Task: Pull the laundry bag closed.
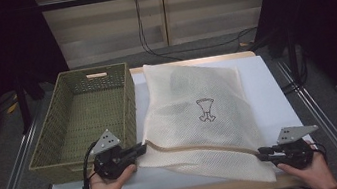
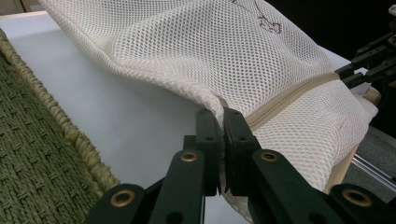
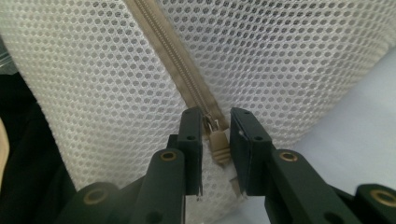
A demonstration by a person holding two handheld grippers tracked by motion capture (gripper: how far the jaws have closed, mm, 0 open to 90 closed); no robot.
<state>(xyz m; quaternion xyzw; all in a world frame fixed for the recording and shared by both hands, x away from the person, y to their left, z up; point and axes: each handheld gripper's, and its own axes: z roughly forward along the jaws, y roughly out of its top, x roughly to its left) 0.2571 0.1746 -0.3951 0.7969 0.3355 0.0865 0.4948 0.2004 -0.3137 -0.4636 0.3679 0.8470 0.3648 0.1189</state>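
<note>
Tabletop (image 1: 265, 80) white in dark room; left tongs (image 2: 222, 122) clench mesh bag (image 1: 195, 116), right tongs (image 3: 217, 122) released around zipper pull (image 3: 218, 144).

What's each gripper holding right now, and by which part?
The left gripper is shut on the mesh laundry bag, pinching its corner by the zipper's end. The right gripper holds nothing: the zipper pull sits between its jaws, unpressed.

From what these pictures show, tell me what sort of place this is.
Most likely a lab-style recording station, not a home: a white-topped table framed by metal rails, black curtains at the sides, cables trailing over the floor. A mesh laundry bag and a woven basket lie staged on it.
</note>
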